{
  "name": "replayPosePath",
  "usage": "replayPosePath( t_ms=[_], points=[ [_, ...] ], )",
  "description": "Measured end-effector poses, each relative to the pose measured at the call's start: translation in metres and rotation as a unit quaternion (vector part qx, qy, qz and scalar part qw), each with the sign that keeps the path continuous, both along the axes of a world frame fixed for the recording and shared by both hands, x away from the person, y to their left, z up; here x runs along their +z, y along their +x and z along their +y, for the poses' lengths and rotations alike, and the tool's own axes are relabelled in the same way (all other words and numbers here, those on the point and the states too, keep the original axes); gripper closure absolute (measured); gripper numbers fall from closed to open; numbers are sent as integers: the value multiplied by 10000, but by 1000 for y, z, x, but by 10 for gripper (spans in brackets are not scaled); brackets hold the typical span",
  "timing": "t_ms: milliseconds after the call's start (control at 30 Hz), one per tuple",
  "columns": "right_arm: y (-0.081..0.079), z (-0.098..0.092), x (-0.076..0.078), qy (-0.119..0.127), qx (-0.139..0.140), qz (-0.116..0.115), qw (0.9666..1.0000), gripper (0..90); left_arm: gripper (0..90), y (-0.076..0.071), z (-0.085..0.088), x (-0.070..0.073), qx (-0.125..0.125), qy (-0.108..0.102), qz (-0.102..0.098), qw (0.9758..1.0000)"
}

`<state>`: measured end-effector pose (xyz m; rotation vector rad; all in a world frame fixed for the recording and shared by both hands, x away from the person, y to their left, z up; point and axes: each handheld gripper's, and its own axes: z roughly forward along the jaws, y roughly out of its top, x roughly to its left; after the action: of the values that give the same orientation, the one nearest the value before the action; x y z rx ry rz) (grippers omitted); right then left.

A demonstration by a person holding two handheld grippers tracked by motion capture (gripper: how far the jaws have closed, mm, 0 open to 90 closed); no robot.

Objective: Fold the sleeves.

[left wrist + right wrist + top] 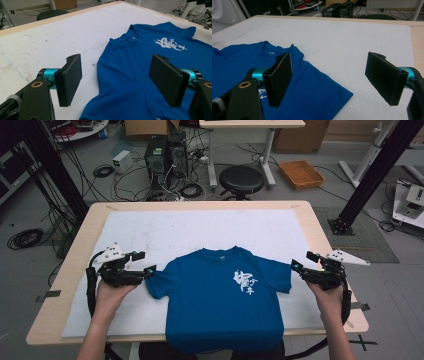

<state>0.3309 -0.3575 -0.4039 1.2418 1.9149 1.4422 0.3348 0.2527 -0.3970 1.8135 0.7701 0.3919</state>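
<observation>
A blue T-shirt [225, 295] with a white print on the chest lies flat, front up, on the white mat; its hem hangs over the near table edge. My left gripper [144, 262] is open just off the shirt's left sleeve, and in the left gripper view the sleeve and shoulder of the shirt [130, 82] lie between and beyond its spread jaws. My right gripper [304, 261] is open beside the right sleeve. In the right gripper view the sleeve of the shirt [319, 92] lies below its left jaw, with bare mat under the right jaw. Neither gripper holds anything.
The white mat [165, 230] covers most of the wooden table [65, 265]. Beyond the far edge stand a black stool [241, 179], computer towers [165, 152] with cables, and an orange tray [301, 173] on the floor. Black frame posts rise at both sides.
</observation>
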Motion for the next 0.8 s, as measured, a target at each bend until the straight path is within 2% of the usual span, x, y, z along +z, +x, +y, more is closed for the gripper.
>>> replayPosePath(
  t_ms=[133, 333, 567, 667, 800],
  points=[
    [0, -1, 0, 4, -24, -8, 10000, 214, 268, 0, 1, -1, -28, -45, 46, 10000],
    [1, 1, 1, 5, -34, -4, 10000, 215, 276, -2, 5, -3, -9, -113, -15, 9999],
    [2, 4, 0, -49, -14, 8, 10000, 215, 314, -1, 12, -8, 9, -166, 86, 9998],
    [3, 3, 0, -36, -17, 6, 10000, 215, 328, 0, 14, -10, 19, -97, 185, 9998],
    [2, 4, 0, -52, -19, 5, 10000, 215, 377, 4, 20, -18, 177, 113, 437, 9988]
  ],
)
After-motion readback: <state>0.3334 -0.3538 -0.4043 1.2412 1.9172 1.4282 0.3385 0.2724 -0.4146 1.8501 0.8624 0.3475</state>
